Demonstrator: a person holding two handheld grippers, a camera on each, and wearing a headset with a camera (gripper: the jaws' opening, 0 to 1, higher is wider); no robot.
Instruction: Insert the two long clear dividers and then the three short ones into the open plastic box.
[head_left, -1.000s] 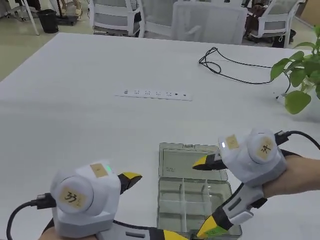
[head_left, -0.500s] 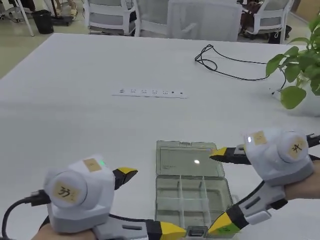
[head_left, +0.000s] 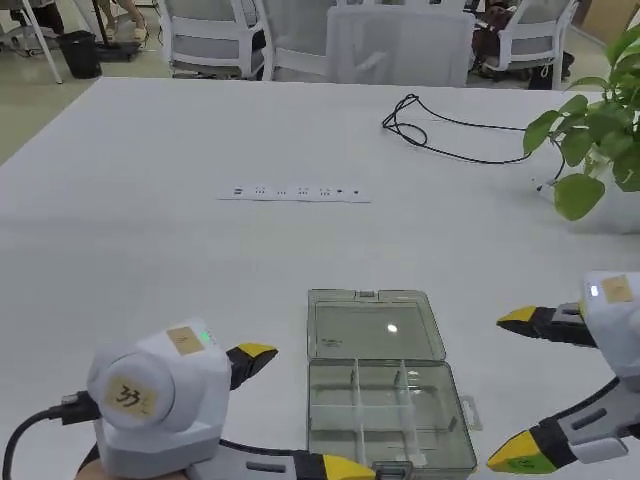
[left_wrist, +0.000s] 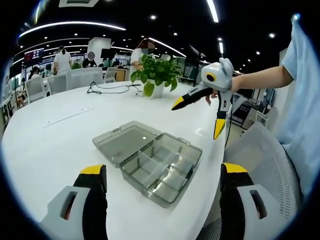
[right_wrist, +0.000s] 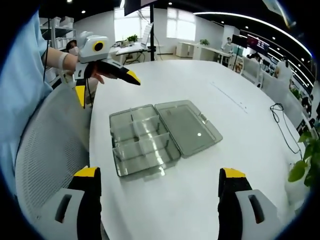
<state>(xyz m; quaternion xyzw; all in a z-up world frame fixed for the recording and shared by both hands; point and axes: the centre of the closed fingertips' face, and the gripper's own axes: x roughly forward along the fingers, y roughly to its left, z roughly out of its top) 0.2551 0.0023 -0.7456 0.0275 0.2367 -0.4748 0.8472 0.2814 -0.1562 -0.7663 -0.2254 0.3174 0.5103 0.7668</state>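
The left gripper (head_left: 300, 410) hovers low over the white table (head_left: 150, 240), its yellow-tipped jaws spread wide and holding nothing. Just to its right, between the two grippers, sits the clear grey plastic box (head_left: 312, 415), touched by neither. The box's hinged lid (head_left: 375, 325) lies open and flat on the side away from the person. Clear plastic dividers (head_left: 383, 405) stand inside the box and split it into small compartments; how many there are cannot be told. The right gripper (head_left: 515, 390) is held beside the box's right edge, jaws also gaping and empty. Well beyond both grippers lie a white power strip (head_left: 295, 192), a looped black cable (head_left: 440, 130) and a green potted plant (head_left: 590, 150).
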